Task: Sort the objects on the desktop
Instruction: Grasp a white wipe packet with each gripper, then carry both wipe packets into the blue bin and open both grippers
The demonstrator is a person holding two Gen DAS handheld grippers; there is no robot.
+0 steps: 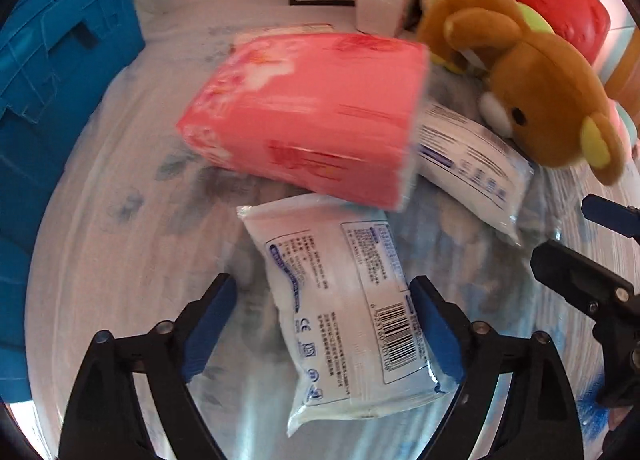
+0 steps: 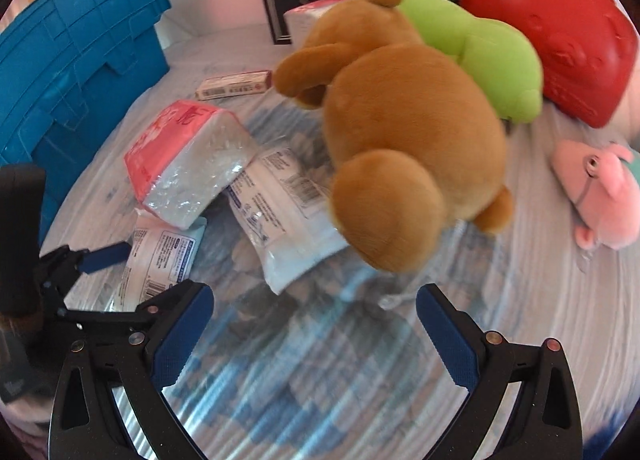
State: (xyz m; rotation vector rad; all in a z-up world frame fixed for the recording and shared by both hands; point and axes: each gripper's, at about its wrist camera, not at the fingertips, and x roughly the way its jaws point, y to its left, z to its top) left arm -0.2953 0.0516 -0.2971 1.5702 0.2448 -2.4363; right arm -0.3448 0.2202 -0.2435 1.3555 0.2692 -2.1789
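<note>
My left fingers (image 1: 324, 324) stand apart around the white pack (image 1: 352, 312), my right fingers (image 2: 316, 336) apart over bare worktop (image 2: 304, 380) with the bear (image 2: 404, 152) at 12 o'clock; closing off-centre, I could let the slick pack squirt out.

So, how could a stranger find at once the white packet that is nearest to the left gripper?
Start at the big blue crate, then go right to the pink tissue pack. Just below it, between the open left gripper fingers, lies the white packet. Unlike the other white packet by the brown bear, it shows a barcode.
</note>
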